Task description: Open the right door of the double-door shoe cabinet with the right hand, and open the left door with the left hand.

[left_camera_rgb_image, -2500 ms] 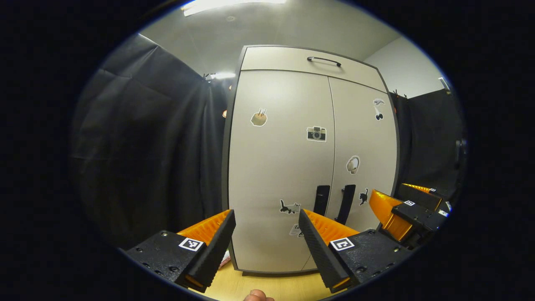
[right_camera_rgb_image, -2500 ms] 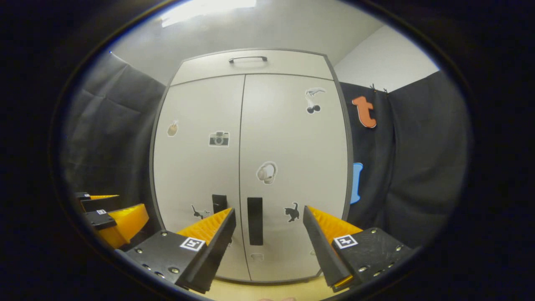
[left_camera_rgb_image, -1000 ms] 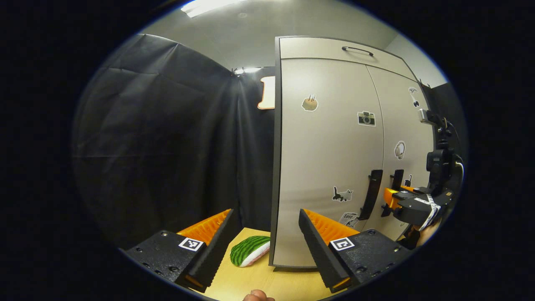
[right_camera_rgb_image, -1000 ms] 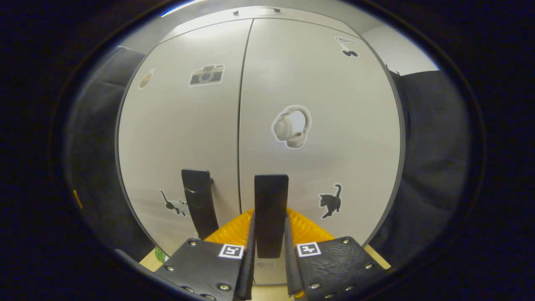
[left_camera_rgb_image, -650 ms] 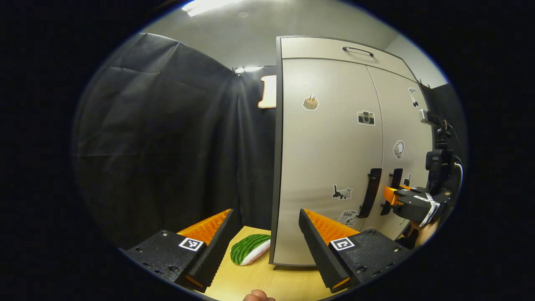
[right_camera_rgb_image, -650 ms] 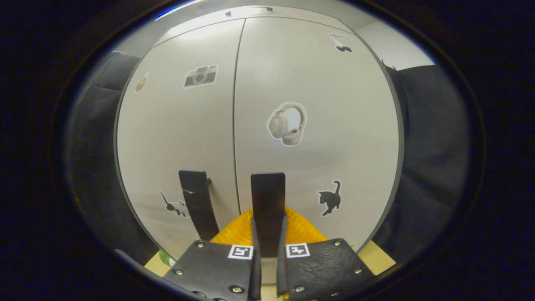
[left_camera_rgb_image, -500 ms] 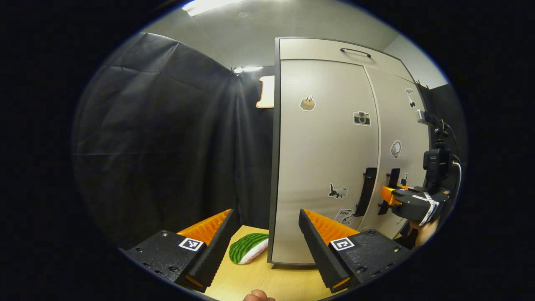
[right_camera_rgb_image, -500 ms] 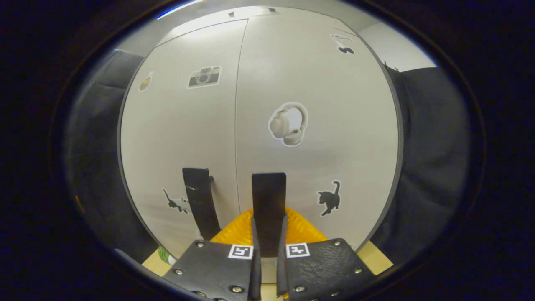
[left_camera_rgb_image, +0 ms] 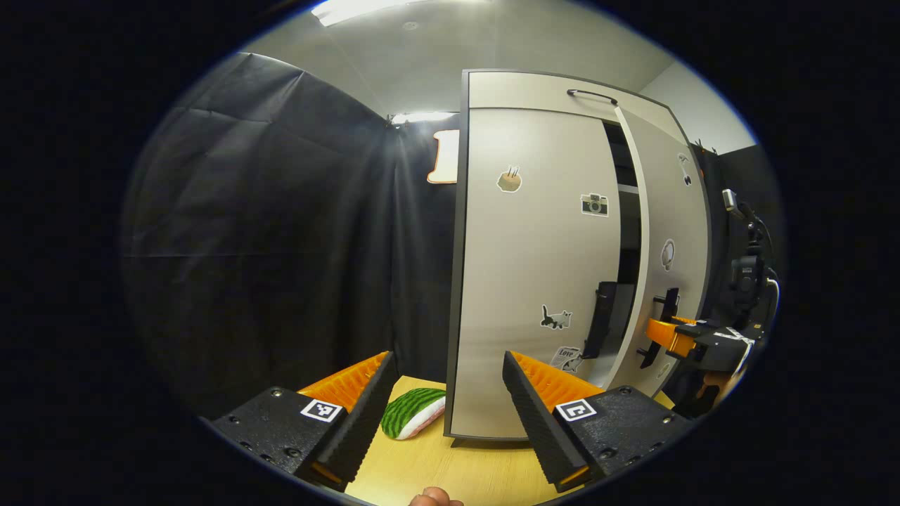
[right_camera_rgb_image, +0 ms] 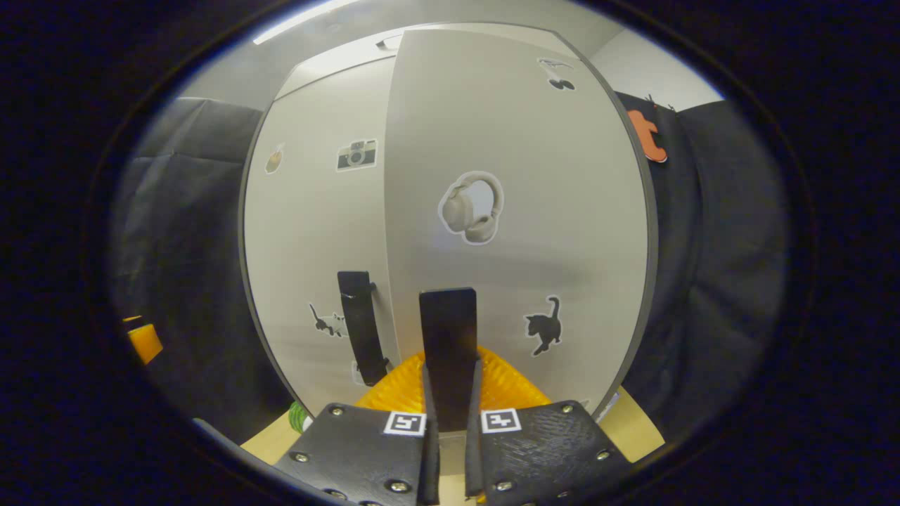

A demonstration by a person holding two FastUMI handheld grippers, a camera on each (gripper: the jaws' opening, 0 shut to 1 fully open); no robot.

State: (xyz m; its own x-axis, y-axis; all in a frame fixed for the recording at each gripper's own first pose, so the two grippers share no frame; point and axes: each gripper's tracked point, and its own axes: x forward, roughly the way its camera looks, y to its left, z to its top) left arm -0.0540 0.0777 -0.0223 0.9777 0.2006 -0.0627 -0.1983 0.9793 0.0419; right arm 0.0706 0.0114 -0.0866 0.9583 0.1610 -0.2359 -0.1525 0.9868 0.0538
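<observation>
Along the left side of the left gripper view hangs creased black cloth, the booth's wall [left_camera_rgb_image: 267, 232], under a pale ceiling with a bright strip light [left_camera_rgb_image: 365, 8]. A smooth light-wood desk [left_camera_rgb_image: 450, 471] carries the shoe cabinet [left_camera_rgb_image: 534, 91], a tall matt beige box with dark edging and a slim bar pull near its top. By the cabinet's left foot lies a soft green striped watermelon-slice toy [left_camera_rgb_image: 411, 413]. The left hand-held gripper [left_camera_rgb_image: 446, 393] hangs before the cabinet with its ribbed orange-and-black fingers wide apart, clear of everything. The left door [left_camera_rgb_image: 534, 281], flat and dotted with small stickers, sits closed with its black strap handle [left_camera_rgb_image: 598, 320] untouched. The right door [right_camera_rgb_image: 520, 211] stands swung ajar, a dark gap showing between the doors. The right hand-held gripper [right_camera_rgb_image: 450, 400] is clamped on the right door's flat black handle [right_camera_rgb_image: 448, 344], both fingers pressing its sides.
</observation>
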